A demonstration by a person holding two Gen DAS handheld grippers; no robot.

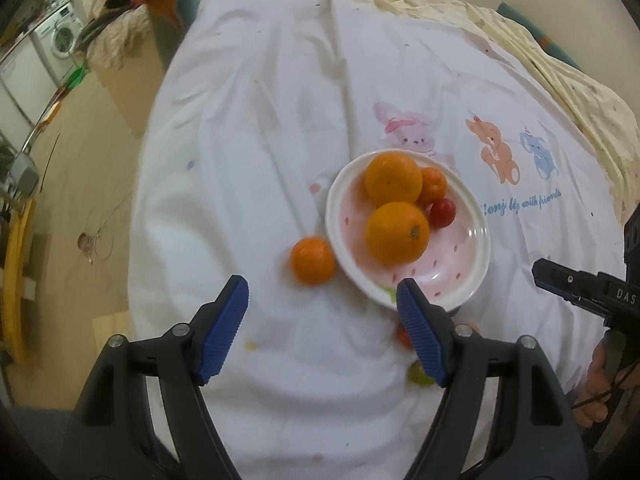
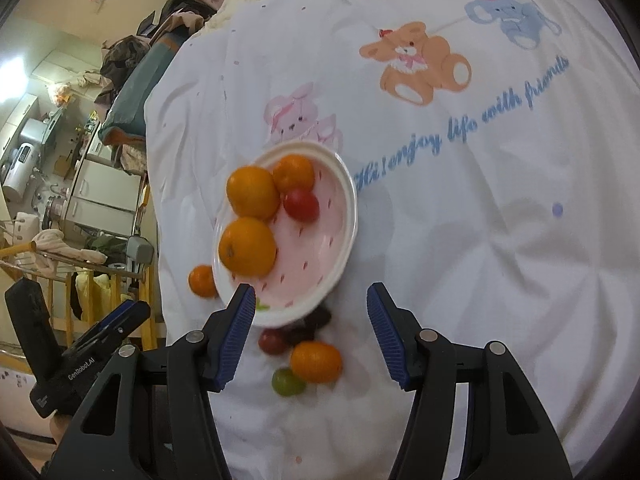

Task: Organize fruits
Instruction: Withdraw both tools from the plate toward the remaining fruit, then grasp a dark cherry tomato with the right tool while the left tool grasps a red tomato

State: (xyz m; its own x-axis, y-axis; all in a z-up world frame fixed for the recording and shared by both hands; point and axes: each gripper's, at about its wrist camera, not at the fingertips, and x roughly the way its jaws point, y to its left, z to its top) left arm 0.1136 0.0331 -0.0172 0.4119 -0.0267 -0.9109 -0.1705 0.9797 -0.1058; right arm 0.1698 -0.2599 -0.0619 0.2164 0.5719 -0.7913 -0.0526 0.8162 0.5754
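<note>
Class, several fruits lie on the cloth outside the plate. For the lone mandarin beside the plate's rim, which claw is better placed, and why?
Probably the left claw. The mandarin lies just ahead of its open, empty jaws in the left wrist view. The right claw, also open, has it far off to one side, past the plate.

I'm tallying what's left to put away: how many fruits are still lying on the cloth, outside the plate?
5, all beside the plate: a small orange at its left edge, and below it a red tomato, a dark fruit, an orange and a green grape. More could be hidden under the rim.
</note>
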